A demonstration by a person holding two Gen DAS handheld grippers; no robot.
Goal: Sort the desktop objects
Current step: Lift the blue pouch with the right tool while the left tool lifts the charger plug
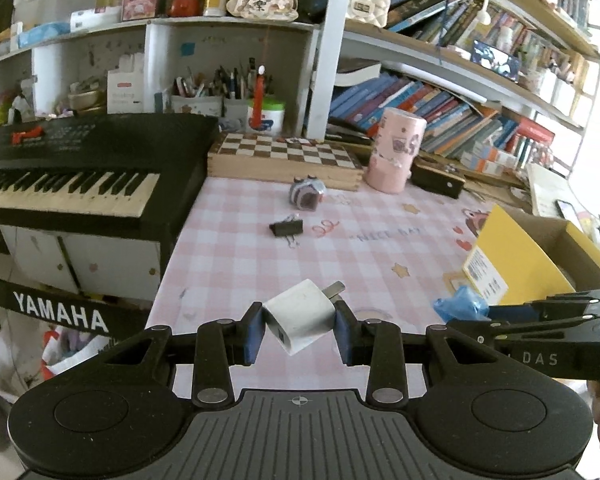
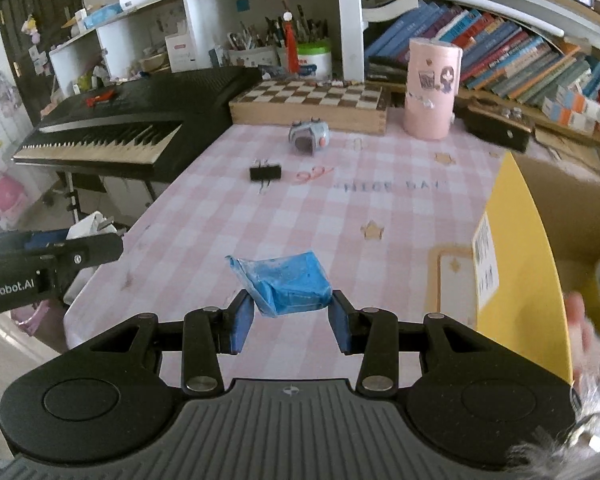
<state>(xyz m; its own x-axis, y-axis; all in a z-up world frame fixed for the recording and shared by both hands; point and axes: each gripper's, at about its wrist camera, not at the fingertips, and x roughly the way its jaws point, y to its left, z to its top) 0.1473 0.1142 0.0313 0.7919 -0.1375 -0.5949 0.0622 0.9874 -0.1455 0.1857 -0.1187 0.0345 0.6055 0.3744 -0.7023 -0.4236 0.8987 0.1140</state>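
Mid-task by the look of it; both grippers are loaded and up off the pink checked tablecloth (image 1: 236,248); the left gripper (image 1: 299,325) is clamped on a white USB charger plug (image 1: 300,320), lower centre of the left wrist view, tilted, prongs pointing up-right; the right gripper (image 2: 292,314) is clamped on a blue wrapped packet (image 2: 288,284), lower centre of the right wrist view, loose wrapper sticking out to the left; the yellow cardboard box (image 2: 516,264) sits at the right edge of both views, open side hard to read, probably the drop spot but I cannot tell for sure; neither item is in it yet; still left on the cloth, centre of frame: a black binder clip (image 1: 286,227) and, just beyond it, a small grey-purple toy (image 1: 307,194), near the chessboard box (image 1: 284,160); a pink cylinder (image 1: 396,152) stands upper right of centre, unclear whether it counts; so two things in hand, at least two more to go; contents of the box are blurred.
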